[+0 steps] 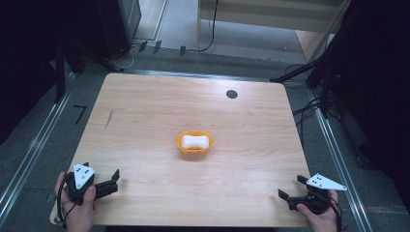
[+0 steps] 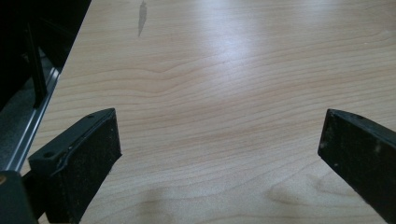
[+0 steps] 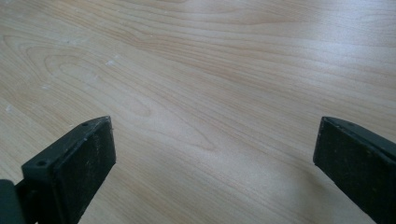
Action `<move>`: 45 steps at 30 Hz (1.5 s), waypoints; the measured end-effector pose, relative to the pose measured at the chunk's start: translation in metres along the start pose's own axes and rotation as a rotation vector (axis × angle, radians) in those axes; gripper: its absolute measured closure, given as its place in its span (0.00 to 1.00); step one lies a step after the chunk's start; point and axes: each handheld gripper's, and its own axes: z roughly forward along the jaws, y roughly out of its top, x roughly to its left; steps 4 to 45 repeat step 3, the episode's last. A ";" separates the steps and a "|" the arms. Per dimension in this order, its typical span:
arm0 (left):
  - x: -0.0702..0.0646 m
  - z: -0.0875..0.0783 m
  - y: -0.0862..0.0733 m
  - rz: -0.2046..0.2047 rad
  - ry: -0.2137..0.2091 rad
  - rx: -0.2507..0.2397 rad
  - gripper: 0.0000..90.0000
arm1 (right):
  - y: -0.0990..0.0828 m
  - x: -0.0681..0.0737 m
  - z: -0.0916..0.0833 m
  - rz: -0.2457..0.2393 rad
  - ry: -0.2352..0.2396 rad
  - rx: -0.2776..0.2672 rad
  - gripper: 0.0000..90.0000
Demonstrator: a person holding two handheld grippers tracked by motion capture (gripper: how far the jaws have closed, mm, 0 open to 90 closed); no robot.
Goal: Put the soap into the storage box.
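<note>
An orange bowl [image 1: 194,151] sits near the middle of the wooden table [image 1: 145,111], and a white bar of soap [image 1: 195,141] lies inside it. My left gripper [image 1: 115,180] rests at the table's front left corner, held by a hand, jaws wide apart with nothing between them. My right gripper [image 1: 292,187] rests at the front right corner, also open and empty. In the left gripper view the left gripper [image 2: 219,149] spans bare wood. In the right gripper view the right gripper [image 3: 215,154] likewise has bare wood between its jaws.
A small black round mark [image 1: 231,94] lies near the table's far edge. A short dark streak [image 1: 109,119] marks the left part of the top. Dark stands and cables [image 1: 309,72] surround the table on the floor.
</note>
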 end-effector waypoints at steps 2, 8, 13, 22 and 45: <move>0.000 0.000 0.000 -0.002 0.001 0.002 0.00 | 0.000 0.000 0.000 -0.001 0.004 -0.002 0.00; 0.000 0.000 0.000 -0.005 0.004 0.002 0.00 | 0.000 0.000 0.000 0.003 0.006 -0.002 0.00; 0.000 0.000 0.000 -0.005 0.004 0.002 0.00 | 0.000 0.000 0.000 0.003 0.006 -0.002 0.00; 0.000 0.000 0.000 -0.005 0.004 0.002 0.00 | 0.000 0.000 0.000 0.003 0.006 -0.002 0.00; 0.000 0.000 0.000 -0.005 0.004 0.002 0.00 | 0.000 0.000 0.000 0.003 0.006 -0.002 0.00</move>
